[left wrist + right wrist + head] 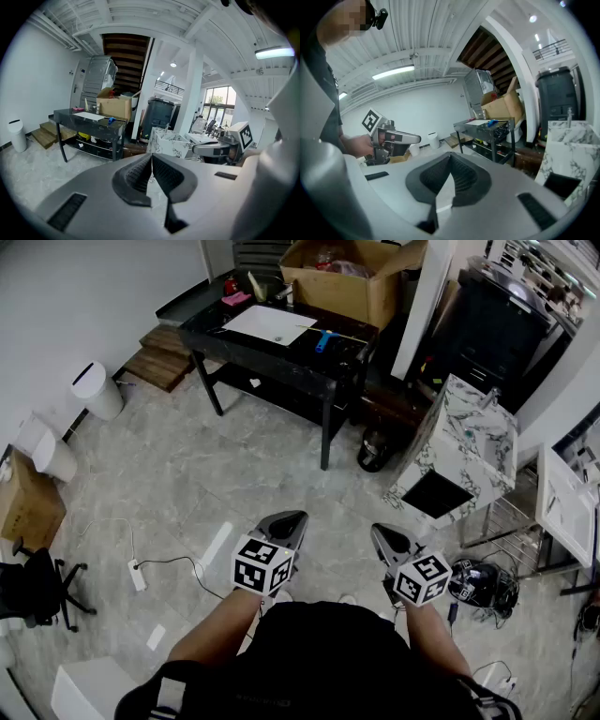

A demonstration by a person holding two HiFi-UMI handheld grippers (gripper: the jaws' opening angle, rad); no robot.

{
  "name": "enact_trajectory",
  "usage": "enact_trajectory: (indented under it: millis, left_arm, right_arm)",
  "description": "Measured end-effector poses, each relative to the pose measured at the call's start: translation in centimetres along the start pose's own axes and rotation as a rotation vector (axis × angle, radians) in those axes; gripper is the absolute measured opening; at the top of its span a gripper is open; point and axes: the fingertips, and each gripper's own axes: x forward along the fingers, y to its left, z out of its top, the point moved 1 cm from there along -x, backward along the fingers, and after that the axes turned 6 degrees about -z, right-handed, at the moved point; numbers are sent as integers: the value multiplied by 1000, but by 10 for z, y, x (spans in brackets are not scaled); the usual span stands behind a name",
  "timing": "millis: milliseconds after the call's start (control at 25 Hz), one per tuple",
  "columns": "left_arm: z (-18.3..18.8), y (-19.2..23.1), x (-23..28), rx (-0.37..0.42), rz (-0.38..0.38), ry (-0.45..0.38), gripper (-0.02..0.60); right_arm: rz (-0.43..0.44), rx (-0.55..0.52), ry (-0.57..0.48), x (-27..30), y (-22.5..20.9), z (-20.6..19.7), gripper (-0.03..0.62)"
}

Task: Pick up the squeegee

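A small blue-handled tool, likely the squeegee (323, 340), lies on a black table (211, 329) across the room, next to a white sheet (270, 323). It shows as a blue speck in the left gripper view (110, 120) and in the right gripper view (492, 123). My left gripper (295, 519) and right gripper (378, 531) are held side by side in front of the person's body, far short of the table. Both are shut with nothing between the pads (151, 157) (450, 157).
An open cardboard box (352, 277) sits on the table's far end. A marble-patterned sink cabinet (464, 446) stands right of it. White bins (97, 390), wooden steps (159, 357), a power strip with cable (138, 575) and an office chair (37, 587) are on the left.
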Motion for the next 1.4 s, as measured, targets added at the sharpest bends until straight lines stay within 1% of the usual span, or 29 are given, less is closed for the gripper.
enact_trajectory:
  millis: [440,680,880,1000,1160,1200,1280,1400]
  left_arm:
    - [6,1,3,10,-1,-4,17]
    - [4,2,3,7,1,-9,17]
    - [3,1,4,0,-4,-6,17]
    - [1,0,3,-22,-16,-12,17]
    - [-2,5,-2,-119,-50,-33,17]
    - [-2,7,-4,-131,-52,-36,17]
    - [-2,14,-11,-123,-47,-36,17]
    - [0,25,-24,-89,-41,-37,17]
  right_arm:
    - [-1,5,8,2,0,5,8]
    - [9,1,8,3,1,1,8]
    - [30,55,5,2,6,3,8]
    - [30,67,-2,3,8,0,9]
    - [13,37,32,8,17,-4,9]
    - [13,36,36,10,20,-4,9]
    - [16,37,35,15,28,-5,9]
    - [8,37,32,23,42,-1,9]
